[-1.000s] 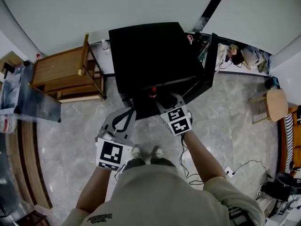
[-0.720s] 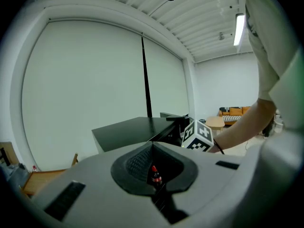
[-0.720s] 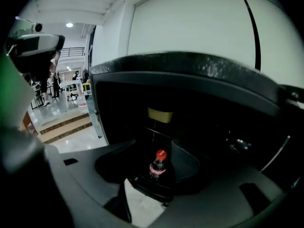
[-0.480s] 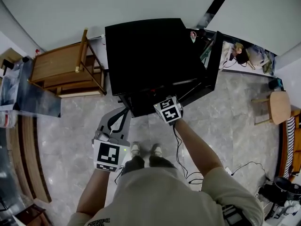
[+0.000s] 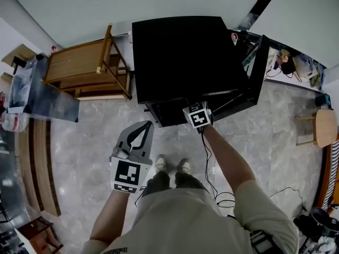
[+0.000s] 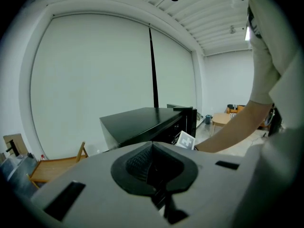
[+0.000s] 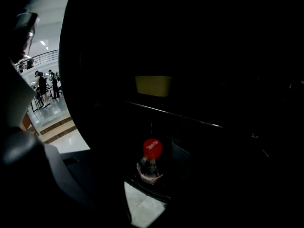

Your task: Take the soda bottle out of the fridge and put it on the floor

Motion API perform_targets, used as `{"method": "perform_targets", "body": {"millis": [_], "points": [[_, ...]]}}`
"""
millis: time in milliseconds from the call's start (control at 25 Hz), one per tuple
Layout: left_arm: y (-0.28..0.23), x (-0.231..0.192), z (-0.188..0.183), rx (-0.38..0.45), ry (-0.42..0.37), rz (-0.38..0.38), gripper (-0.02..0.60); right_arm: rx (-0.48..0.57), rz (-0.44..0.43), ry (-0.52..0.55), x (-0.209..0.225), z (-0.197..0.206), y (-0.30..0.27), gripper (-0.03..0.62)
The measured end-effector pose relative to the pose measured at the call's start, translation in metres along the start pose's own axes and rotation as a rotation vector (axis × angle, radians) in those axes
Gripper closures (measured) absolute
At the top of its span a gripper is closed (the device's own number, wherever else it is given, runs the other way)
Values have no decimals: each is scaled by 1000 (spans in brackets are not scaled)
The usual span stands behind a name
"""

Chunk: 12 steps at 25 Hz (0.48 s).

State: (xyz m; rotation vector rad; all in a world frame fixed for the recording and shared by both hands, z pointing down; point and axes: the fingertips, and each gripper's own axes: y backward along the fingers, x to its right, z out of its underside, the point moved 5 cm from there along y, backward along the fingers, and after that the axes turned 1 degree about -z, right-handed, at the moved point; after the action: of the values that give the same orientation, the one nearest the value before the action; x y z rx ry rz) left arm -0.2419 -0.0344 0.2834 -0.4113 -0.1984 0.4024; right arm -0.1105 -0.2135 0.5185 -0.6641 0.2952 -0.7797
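Stands on a grey marbled floor [image 5: 79,142] before a low black fridge [image 5: 185,57], its door [image 5: 258,70] swung open on the right of the head view. Holds the left claw [image 5: 146,125] out over the floor, short of the fridge, jaws brought together at the tips and gripping nothing. Looks along it, in the left gripper view, at the fridge's glossy top and the other arm [image 6: 228,132] stretched across. Holds the right claw [image 5: 196,114] in the shadowed opening under the fridge's top edge, so that from above only its rear part shows. Has just been spreading that claw's jaws, now wide apart and pressing on nothing. Faces the soda bottle [image 7: 150,167] straight ahead in the right gripper view: upright in the bottom of the fridge, red cap [image 7: 152,148] uppermost, in line with the gap between the jaws and untouched. Shows a thin shelf rail [image 7: 190,118] above the bottle and a pale yellowish box [image 7: 153,85] higher up in the dark interior. Shows a patch of pale floor just below the ledge under the bottle. Plants both shoes [image 5: 170,165] side by side between the two arms. Has a wooden chair [image 5: 85,75] by the wall, left of the fridge.
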Motion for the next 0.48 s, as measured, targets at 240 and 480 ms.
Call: {"method": "perform_targets", "body": {"millis": [240, 480], "points": [[0, -1, 12, -29, 9, -2, 575, -43, 6, -21, 7, 7, -16, 395], [0, -1, 18, -40, 26, -2, 575, -64, 14, -46, 3, 7, -24, 451]]}}
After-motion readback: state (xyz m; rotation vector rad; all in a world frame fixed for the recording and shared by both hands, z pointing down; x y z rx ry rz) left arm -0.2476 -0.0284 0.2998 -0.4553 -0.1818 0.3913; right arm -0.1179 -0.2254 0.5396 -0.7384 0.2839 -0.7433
